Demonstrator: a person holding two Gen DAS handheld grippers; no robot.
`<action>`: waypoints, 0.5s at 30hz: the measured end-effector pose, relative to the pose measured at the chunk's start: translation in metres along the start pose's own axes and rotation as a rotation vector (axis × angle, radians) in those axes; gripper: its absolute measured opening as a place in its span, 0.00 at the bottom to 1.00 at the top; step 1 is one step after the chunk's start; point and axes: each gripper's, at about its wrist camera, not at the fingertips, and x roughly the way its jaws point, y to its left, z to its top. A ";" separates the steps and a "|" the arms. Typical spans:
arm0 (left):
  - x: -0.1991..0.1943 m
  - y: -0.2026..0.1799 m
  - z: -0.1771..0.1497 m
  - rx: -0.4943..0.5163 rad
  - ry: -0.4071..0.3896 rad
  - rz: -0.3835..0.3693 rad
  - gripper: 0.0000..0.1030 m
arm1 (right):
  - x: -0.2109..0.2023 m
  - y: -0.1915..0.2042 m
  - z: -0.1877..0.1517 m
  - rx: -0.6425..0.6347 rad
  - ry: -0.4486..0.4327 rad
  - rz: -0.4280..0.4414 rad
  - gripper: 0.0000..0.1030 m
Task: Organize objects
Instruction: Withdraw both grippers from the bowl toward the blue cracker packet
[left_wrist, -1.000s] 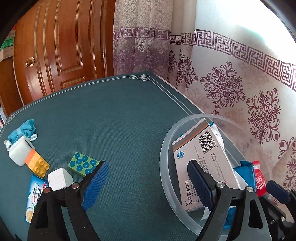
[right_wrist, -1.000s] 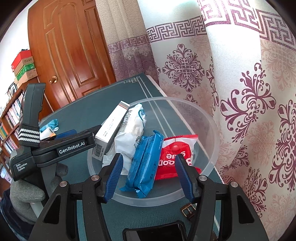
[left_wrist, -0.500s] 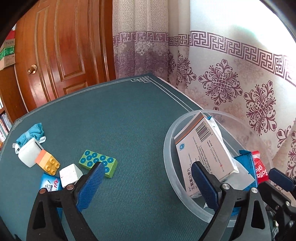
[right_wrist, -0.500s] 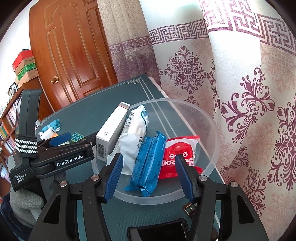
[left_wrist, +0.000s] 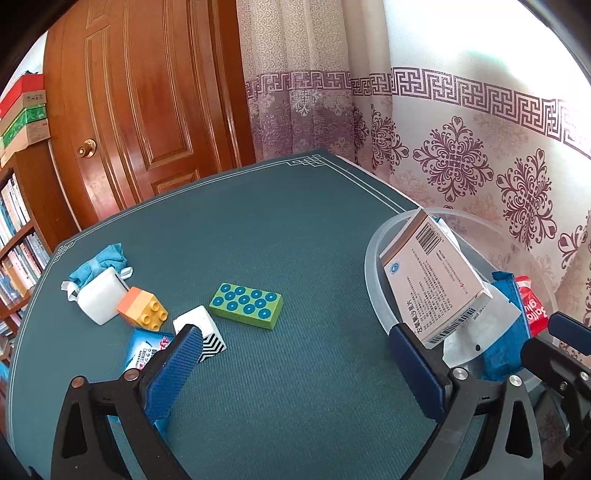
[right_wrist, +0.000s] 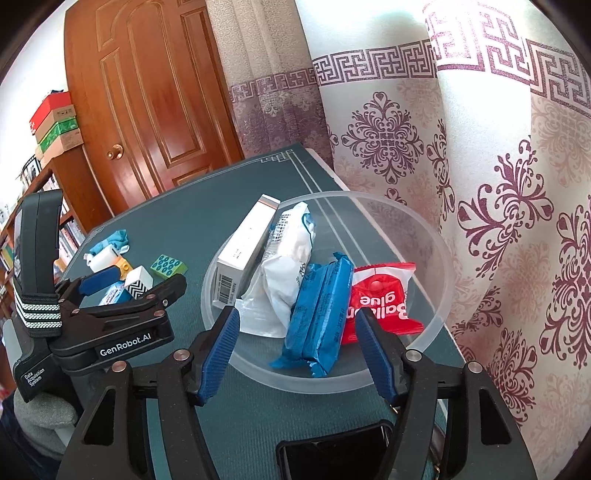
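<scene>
Your clear round plastic bowl (right_wrist: 439, 258) on the right already holds four packets; the green studded toy brick (left_wrist: 245, 305) and its neighbours wait far left, both your left gripper (left_wrist: 295, 363) and right gripper (right_wrist: 295, 343) spread apart, empty

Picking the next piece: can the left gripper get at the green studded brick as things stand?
Probably yes. The left gripper is open and empty, and the green brick lies flat on bare cloth ahead of it, apart from the striped cube.
</scene>
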 end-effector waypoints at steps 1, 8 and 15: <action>-0.001 0.003 -0.001 -0.005 0.000 0.002 0.99 | 0.000 0.002 -0.001 -0.002 0.001 0.001 0.65; -0.008 0.022 -0.010 -0.037 -0.001 0.021 0.99 | -0.002 0.016 -0.006 -0.014 0.010 0.012 0.65; -0.013 0.044 -0.019 -0.065 0.005 0.040 0.99 | -0.001 0.037 -0.012 -0.033 0.019 0.028 0.65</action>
